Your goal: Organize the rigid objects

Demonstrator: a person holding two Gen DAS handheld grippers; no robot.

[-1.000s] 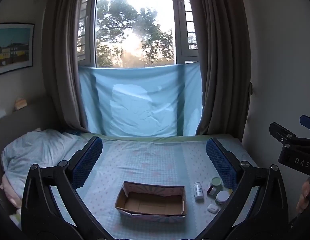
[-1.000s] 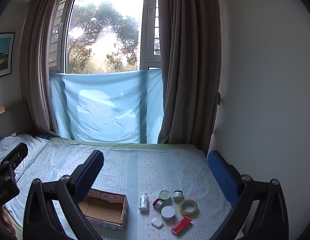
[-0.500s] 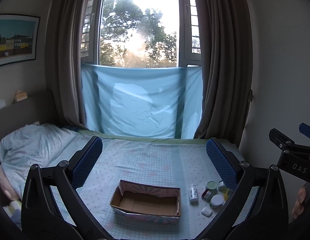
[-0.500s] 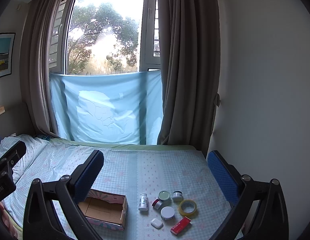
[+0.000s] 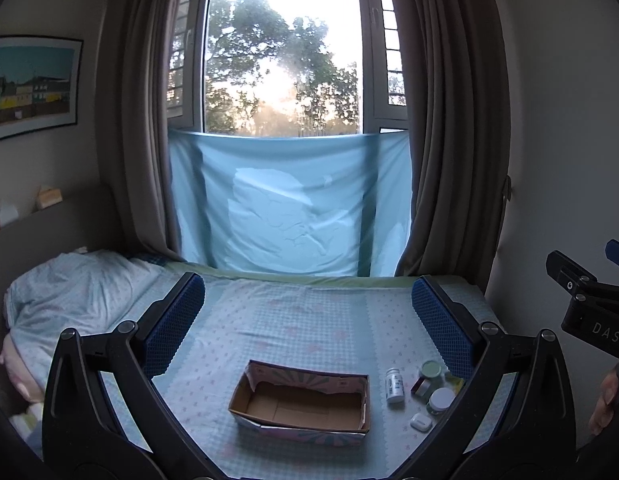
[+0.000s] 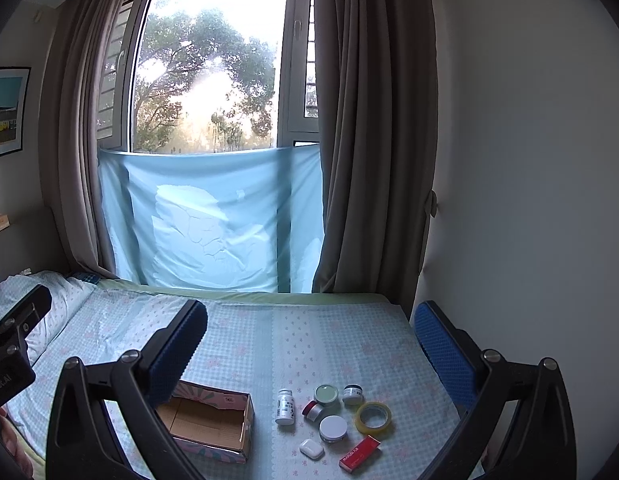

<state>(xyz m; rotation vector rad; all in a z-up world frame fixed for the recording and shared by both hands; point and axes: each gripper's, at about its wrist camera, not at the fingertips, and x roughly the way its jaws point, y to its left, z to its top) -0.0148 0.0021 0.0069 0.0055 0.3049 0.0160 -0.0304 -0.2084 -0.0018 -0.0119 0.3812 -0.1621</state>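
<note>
An open, empty cardboard box (image 5: 301, 402) lies on the bed; it also shows in the right wrist view (image 6: 207, 420). To its right lie a white pill bottle (image 6: 284, 407), a green-lidded jar (image 6: 326, 395), a small dark-lidded jar (image 6: 352, 394), a red-capped item (image 6: 312, 410), a white-lidded jar (image 6: 333, 429), a tape roll (image 6: 374, 418), a white earbud case (image 6: 312, 449) and a red box (image 6: 359, 453). My left gripper (image 5: 307, 312) is open and empty above the box. My right gripper (image 6: 309, 340) is open and empty above the items.
The bed (image 6: 309, 340) has a light blue patterned sheet, with a pillow (image 5: 69, 292) at the left. A blue cloth (image 5: 293, 208) hangs over the window between brown curtains. A white wall (image 6: 529, 200) borders the bed on the right.
The left wrist view has shifted: the box and items now sit slightly further left and lower in it. The right gripper has barely moved. Both stay open.
</note>
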